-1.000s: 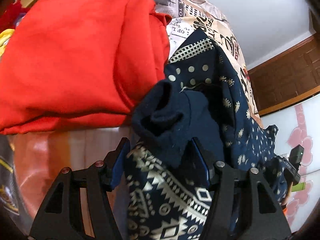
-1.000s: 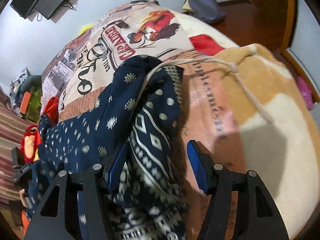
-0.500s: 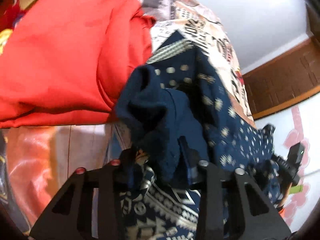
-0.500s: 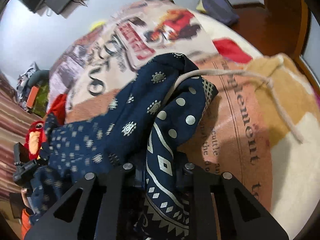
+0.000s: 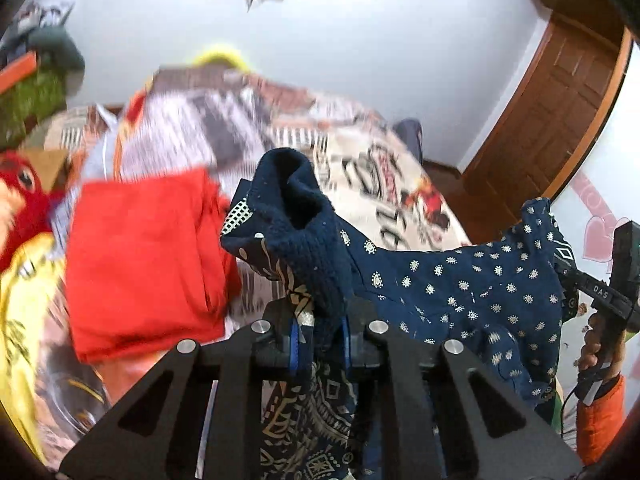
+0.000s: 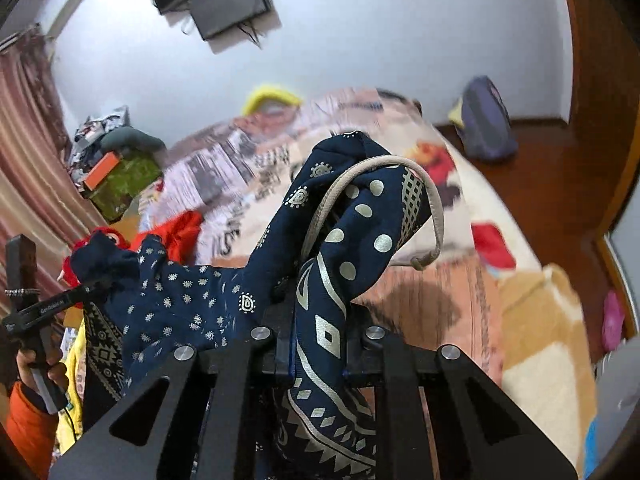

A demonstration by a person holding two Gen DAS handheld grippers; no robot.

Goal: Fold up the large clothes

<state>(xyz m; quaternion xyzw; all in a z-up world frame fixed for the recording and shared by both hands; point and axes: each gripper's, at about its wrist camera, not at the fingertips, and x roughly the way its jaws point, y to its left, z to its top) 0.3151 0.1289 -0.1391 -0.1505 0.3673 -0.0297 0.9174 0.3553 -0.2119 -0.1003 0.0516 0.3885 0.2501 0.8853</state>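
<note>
Above the bed (image 5: 400, 184), navy patterned garment (image 5: 440, 280) stretched between both grippers, hanging clear of the printed bedspread. Left gripper (image 5: 319, 336) closing, its blue pads pinching a dark knitted cuff and patterned cloth. Right gripper (image 6: 320, 344) clamped on the garment's printed edge, a beige drawstring (image 6: 432, 208) looping over the bunched fabric just beyond it. Folded red garment (image 5: 144, 256) lying on the bed to the left, near a red plush toy (image 5: 20, 196). Background blurred
</note>
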